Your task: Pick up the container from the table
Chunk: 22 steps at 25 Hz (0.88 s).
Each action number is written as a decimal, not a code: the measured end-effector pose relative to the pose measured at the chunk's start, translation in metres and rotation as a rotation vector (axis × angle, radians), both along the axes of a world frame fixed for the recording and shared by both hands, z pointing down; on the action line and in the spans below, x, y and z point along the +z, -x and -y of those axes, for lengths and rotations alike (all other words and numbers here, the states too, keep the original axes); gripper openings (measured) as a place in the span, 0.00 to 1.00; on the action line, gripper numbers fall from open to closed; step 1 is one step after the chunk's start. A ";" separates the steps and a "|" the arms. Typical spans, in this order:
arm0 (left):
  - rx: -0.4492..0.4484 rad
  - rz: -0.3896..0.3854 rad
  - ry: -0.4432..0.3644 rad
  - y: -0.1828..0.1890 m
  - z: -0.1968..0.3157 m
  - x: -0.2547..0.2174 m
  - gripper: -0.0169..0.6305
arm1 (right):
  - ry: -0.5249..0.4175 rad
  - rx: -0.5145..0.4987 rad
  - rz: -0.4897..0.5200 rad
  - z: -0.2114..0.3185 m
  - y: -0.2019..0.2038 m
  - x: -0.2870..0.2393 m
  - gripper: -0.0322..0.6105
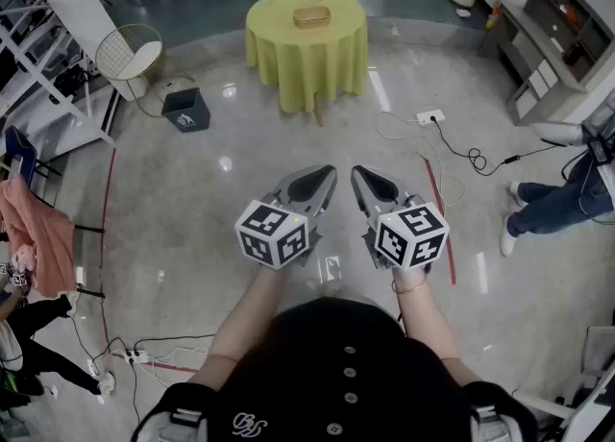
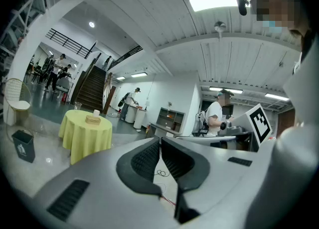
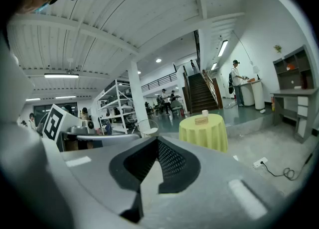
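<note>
- Low tan woven container (image 1: 311, 16) is sitting on the round yellow-draped bench (image 1: 307, 70), far ahead.
- Left gripper (image 1: 325, 175) and right gripper (image 1: 357, 175) are holding fingers (image 2: 144, 161) pressed together, empty.
- Likely light and stiff; pinching its rim is looking best.

Right claw (image 3: 157, 141) closed, empty. Ahead, well apart: yellow-clothed table (image 3: 205, 134), container (image 3: 201, 120) and cup (image 3: 205, 113) on top.

Lab hall with staircase (image 3: 202, 96) and shelving racks (image 3: 115, 108).
</note>
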<state>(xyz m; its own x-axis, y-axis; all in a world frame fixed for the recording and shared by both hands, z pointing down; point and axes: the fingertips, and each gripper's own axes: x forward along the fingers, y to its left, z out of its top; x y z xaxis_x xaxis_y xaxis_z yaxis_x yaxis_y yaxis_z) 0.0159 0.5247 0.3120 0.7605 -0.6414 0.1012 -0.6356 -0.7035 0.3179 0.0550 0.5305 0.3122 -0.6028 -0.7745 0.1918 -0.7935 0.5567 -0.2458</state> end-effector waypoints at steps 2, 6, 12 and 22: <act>-0.001 -0.001 0.008 -0.001 0.003 0.003 0.06 | -0.003 -0.004 -0.007 0.002 0.001 0.000 0.05; -0.002 0.002 0.018 -0.005 0.007 0.007 0.06 | -0.014 -0.002 -0.012 0.004 -0.002 -0.002 0.05; 0.003 0.003 0.023 -0.008 0.009 0.007 0.06 | -0.002 -0.006 0.041 0.004 -0.005 -0.001 0.05; -0.038 -0.017 0.035 -0.018 0.013 0.014 0.06 | -0.006 -0.031 0.058 0.010 -0.017 0.002 0.05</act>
